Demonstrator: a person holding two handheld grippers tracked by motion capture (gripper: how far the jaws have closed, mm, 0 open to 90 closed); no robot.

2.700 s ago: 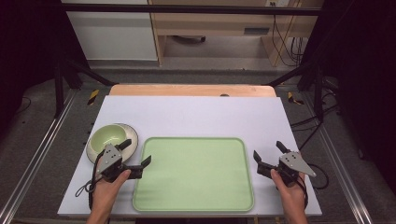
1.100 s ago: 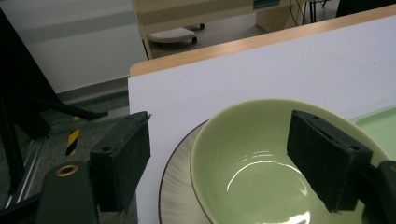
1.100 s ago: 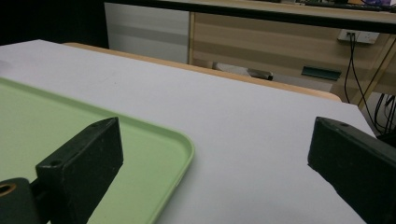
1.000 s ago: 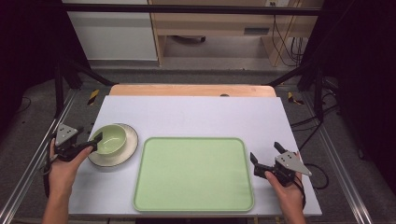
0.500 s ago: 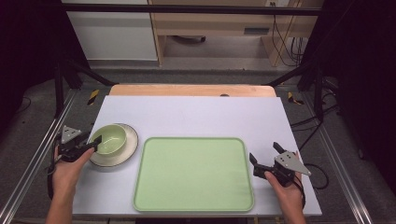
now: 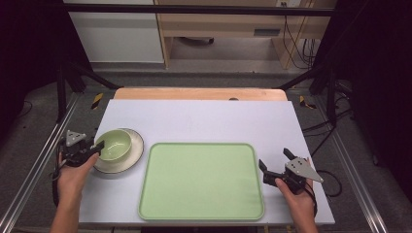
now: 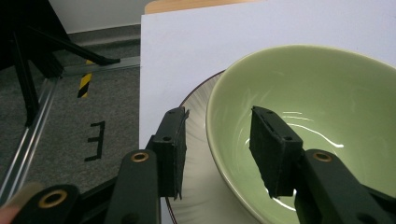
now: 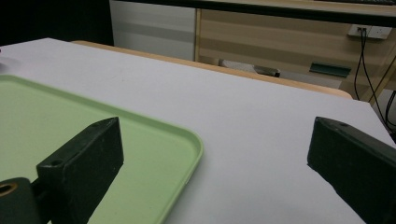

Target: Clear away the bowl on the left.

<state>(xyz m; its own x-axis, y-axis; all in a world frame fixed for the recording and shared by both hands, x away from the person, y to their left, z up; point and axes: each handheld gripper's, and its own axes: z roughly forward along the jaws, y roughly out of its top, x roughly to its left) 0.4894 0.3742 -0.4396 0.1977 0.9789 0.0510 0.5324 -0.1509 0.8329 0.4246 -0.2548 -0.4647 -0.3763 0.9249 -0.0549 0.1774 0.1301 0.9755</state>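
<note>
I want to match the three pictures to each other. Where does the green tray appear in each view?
High view: the green tray lies at the centre front of the table, between both grippers.
Left gripper view: the tray is not in it; the green bowl is there.
Right gripper view: the tray's corner is at the lower left.
Shared landmark: the white table top.

Left gripper [image 6: 92, 148]: black body, grey three-cornered plate on top, black cable trailing along the forearm. In the left gripper view, two flat rectangular black pads [image 7: 272, 148] on black arms, each arm with a brass-ringed hole.

Right gripper [image 6: 274, 163]: black body, grey three-cornered plate with small dark holes, black cable. Blunt black pads [image 8: 86, 165].

Forearms bare, no sleeves.
</note>
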